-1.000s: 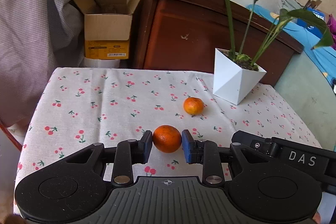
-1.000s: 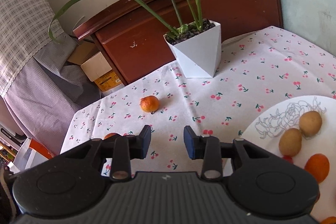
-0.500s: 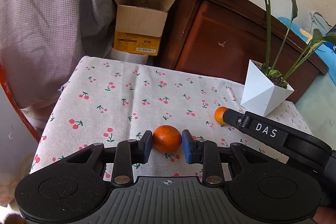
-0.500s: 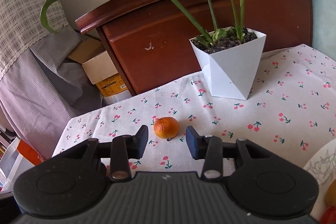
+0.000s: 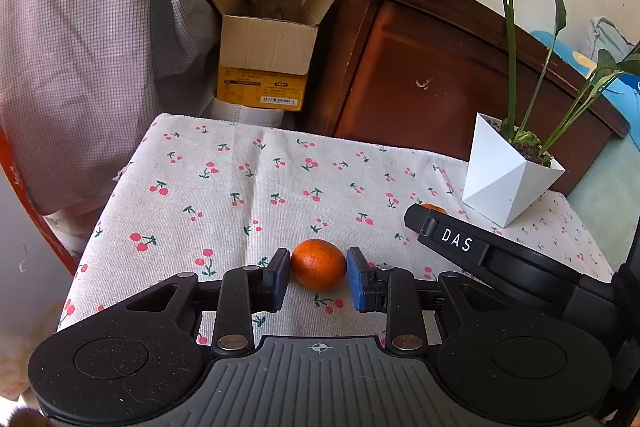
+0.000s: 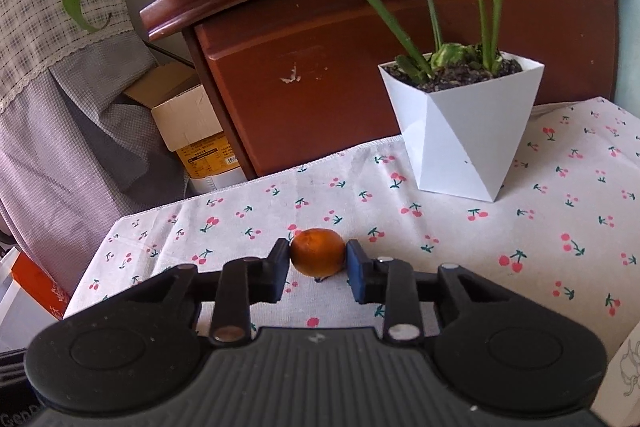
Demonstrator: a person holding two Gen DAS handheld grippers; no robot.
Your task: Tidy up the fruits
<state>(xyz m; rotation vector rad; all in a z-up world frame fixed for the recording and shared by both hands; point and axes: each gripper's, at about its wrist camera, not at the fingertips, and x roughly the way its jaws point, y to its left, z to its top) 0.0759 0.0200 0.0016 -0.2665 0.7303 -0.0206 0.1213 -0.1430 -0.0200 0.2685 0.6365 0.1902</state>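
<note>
Left wrist view: the left gripper [image 5: 318,277] is clamped on a mandarin [image 5: 318,263] at lower centre, both pads against its sides, so the fruit sits squarely for a lift off the cherry-print cloth on the counter [image 5: 224,195]. That mandarin is deep orange, slightly oval, with a dimpled skin. To the right, the right gripper's arm crosses the frame and hides most of a second fruit. Right wrist view: the right gripper [image 6: 318,269] is closing on a small mandarin [image 6: 317,252] at lower centre, its pads meeting the fruit's sides, probably to carry both at once. This one is paler, duller orange and a little flattened. At the lower right edge a plate's rim [image 6: 628,367] shows, likely the destination.
</note>
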